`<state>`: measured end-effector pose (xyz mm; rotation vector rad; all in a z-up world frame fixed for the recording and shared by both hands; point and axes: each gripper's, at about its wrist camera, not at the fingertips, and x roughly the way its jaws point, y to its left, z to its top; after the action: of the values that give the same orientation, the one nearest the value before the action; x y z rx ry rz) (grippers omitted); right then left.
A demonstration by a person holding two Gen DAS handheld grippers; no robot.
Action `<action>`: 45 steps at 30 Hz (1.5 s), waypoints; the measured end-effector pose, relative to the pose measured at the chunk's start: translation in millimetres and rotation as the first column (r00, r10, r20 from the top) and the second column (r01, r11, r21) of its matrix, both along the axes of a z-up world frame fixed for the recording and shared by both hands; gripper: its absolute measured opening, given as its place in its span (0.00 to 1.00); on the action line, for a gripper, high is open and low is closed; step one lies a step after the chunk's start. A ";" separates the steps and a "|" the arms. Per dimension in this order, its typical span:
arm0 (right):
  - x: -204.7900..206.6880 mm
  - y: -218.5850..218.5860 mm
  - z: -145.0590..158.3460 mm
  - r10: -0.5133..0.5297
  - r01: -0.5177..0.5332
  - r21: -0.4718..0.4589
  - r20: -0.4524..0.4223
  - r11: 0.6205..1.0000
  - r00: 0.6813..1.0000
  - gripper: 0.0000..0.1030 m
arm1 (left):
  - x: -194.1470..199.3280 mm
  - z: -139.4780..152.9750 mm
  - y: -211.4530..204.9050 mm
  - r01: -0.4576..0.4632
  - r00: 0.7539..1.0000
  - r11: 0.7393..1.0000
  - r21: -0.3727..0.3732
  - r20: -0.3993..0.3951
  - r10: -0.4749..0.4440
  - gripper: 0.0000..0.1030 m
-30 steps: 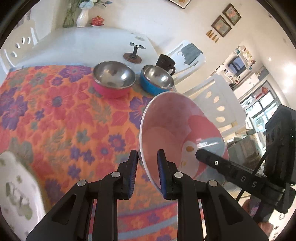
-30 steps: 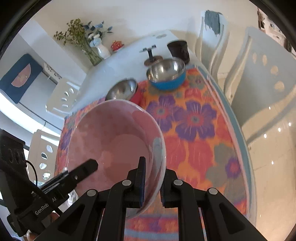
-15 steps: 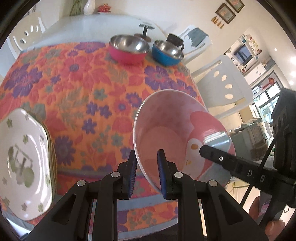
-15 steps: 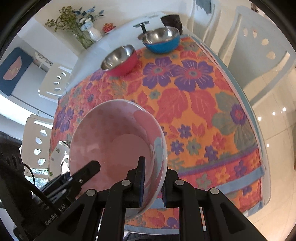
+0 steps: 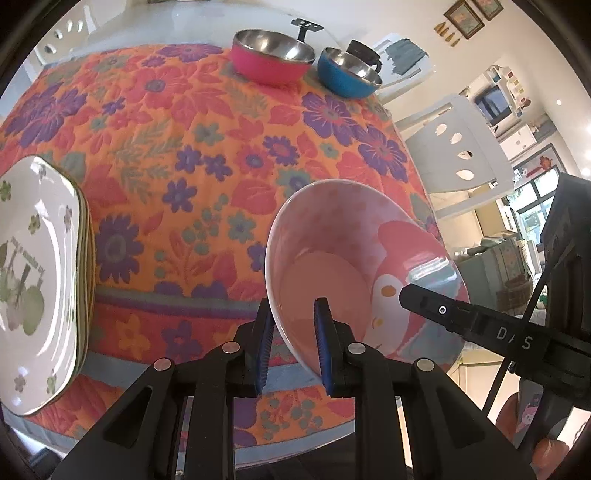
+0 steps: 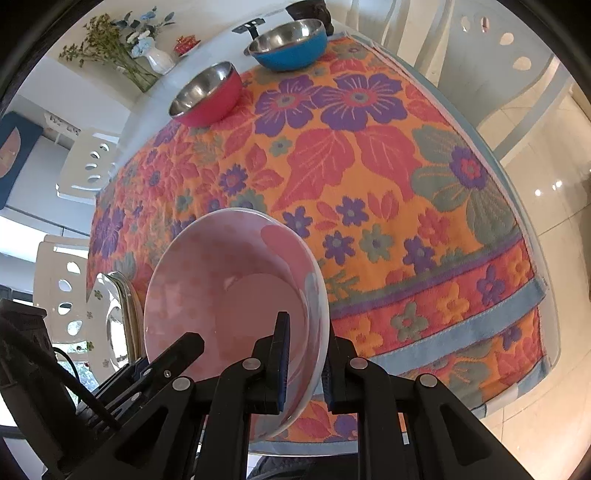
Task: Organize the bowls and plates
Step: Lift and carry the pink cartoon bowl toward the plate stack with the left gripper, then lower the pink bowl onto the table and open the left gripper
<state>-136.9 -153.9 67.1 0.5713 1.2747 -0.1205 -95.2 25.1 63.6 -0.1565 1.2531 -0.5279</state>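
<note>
A pink cartoon-print bowl (image 5: 354,258) (image 6: 229,288) hangs tilted over the near edge of the flowered tablecloth. My left gripper (image 5: 293,345) is shut on its near rim. My right gripper (image 6: 304,360) is shut on the opposite rim. Each view shows the other gripper's black finger lying across the bowl. A stack of white flower-print plates (image 5: 33,280) (image 6: 114,317) sits at the near left of the table. A pink steel bowl (image 5: 271,55) (image 6: 207,94) and a blue steel bowl (image 5: 349,72) (image 6: 290,44) stand side by side at the far end.
A dark mug (image 5: 364,51) and a small black stand (image 5: 304,27) sit behind the steel bowls. A vase of flowers (image 6: 155,59) is at the table's far corner. White chairs (image 5: 458,147) (image 6: 491,55) surround the table. The tiled floor (image 6: 546,221) lies to the right.
Both grippers, still gripping the pink bowl, have drawn back toward the near table edge and sunk. The plate stack has come into view at the left.
</note>
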 end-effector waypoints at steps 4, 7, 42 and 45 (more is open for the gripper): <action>-0.8 2.1 -4.0 -0.002 0.002 0.007 0.005 1.000 1.000 0.15 | 0.8 -1.5 4.6 -0.013 1.000 1.000 -0.010 0.005 0.013 0.18; -1.2 2.9 -2.7 -0.002 0.002 0.010 0.031 1.000 1.000 0.14 | 1.7 -1.6 9.0 -0.030 0.999 0.999 -0.019 0.014 0.030 0.18; 1.4 -44.5 58.0 -0.069 0.064 0.040 0.145 0.997 0.987 0.23 | 31.9 51.9 63.5 -0.084 0.992 0.988 -0.129 0.078 0.095 0.28; 4.9 -49.1 75.9 -0.089 0.082 0.047 0.185 0.996 0.979 0.33 | 31.6 70.6 62.5 -0.069 0.990 0.987 -0.142 0.116 0.086 0.30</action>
<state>-132.0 -203.0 143.0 0.6561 1.0719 -0.1105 -63.5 87.7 134.2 -0.2848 1.0876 -0.5484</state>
